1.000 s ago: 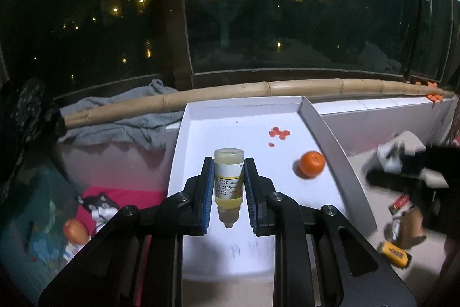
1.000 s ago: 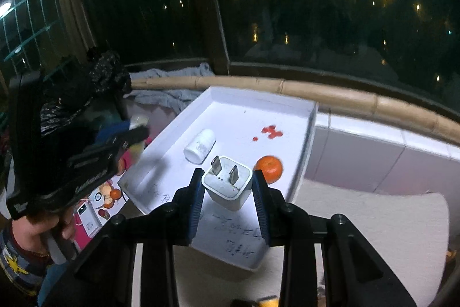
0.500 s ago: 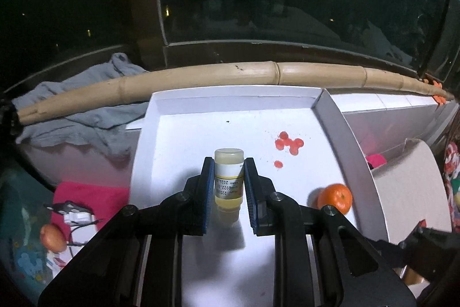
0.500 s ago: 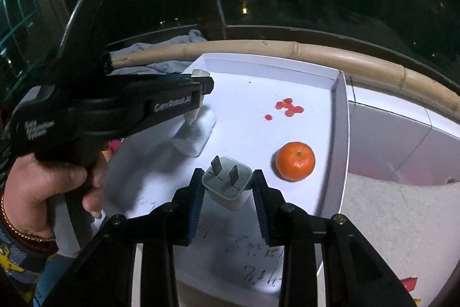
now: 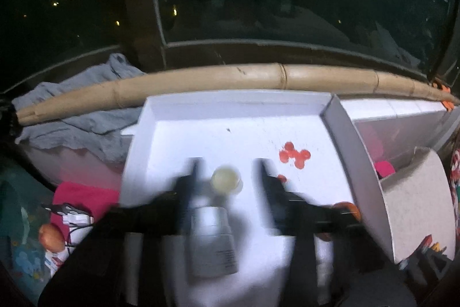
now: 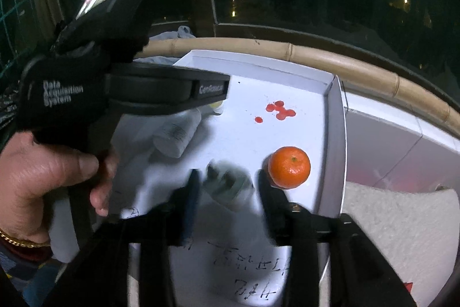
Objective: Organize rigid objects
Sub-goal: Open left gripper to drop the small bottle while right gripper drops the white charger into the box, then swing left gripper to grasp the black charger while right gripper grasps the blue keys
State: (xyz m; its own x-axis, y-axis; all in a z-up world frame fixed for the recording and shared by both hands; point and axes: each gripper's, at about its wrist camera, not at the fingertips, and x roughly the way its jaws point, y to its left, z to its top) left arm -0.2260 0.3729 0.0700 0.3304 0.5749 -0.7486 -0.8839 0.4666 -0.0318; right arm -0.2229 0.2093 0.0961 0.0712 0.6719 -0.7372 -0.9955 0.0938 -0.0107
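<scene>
My left tool (image 5: 227, 174) is spreading — one small yellow-capped bottle (image 5: 226, 181) stands free between its fingers, on the white tray (image 5: 230, 111). My right tool (image 6: 227, 180) is spreading too; one boxy white two-pronged charger (image 6: 228, 186) lies loose between its fingers, one round dimpled mandarin (image 6: 289, 167) just right, one white cylinder bottle (image 6: 176, 135) ahead-left.

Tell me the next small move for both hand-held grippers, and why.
Probably lift both straight back, clear of the white tray. The left hand-held gripper is opening around the small yellow bottle, the right hand-held gripper around the white charger plug; both items look set down inside the tray.
</scene>
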